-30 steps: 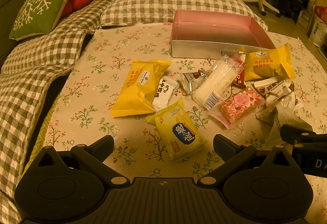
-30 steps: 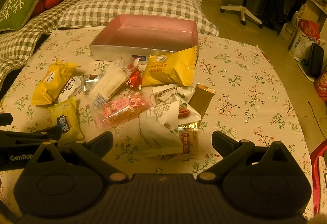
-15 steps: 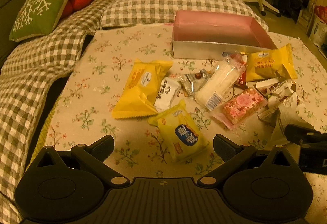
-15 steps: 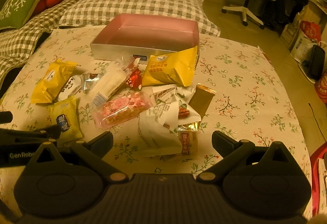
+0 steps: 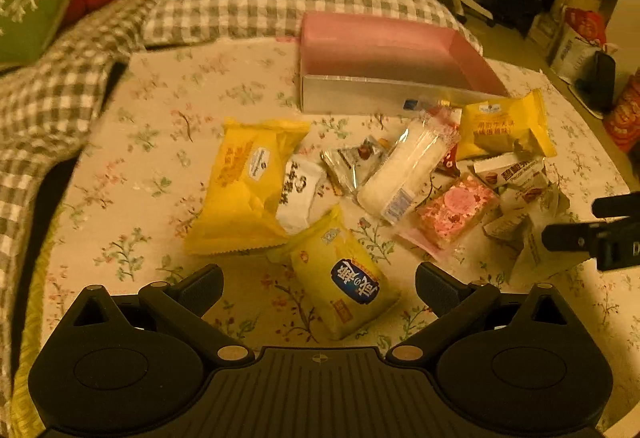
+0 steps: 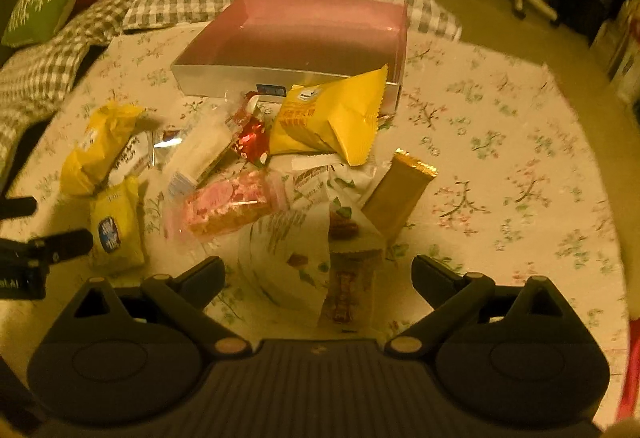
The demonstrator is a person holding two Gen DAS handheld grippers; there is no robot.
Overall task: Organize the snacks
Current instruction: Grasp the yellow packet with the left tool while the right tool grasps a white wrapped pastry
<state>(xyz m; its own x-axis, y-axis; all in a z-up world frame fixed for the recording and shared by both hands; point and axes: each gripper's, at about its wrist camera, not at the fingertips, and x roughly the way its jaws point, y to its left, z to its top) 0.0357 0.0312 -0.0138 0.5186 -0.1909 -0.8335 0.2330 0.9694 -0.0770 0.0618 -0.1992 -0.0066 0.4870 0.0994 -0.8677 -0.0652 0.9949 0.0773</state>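
Crinkly wrapped snacks [image 5: 400, 182], mostly yellow, white and pink, lie heaped on the floral tablecloth [image 5: 160, 158] near an empty pink box [image 5: 384, 50]; left gripper [image 5: 320, 282] gapes unladen, right gripper [image 6: 318, 272] closing above white packets.

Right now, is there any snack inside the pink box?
No, the pink box shows only its bare floor, and the snacks lie on the cloth before it.

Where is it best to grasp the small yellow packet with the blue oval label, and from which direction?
Probably from above, across the narrow width of the yellow packet. It lies flat, apart from the pile, already between the open left gripper's fingers.
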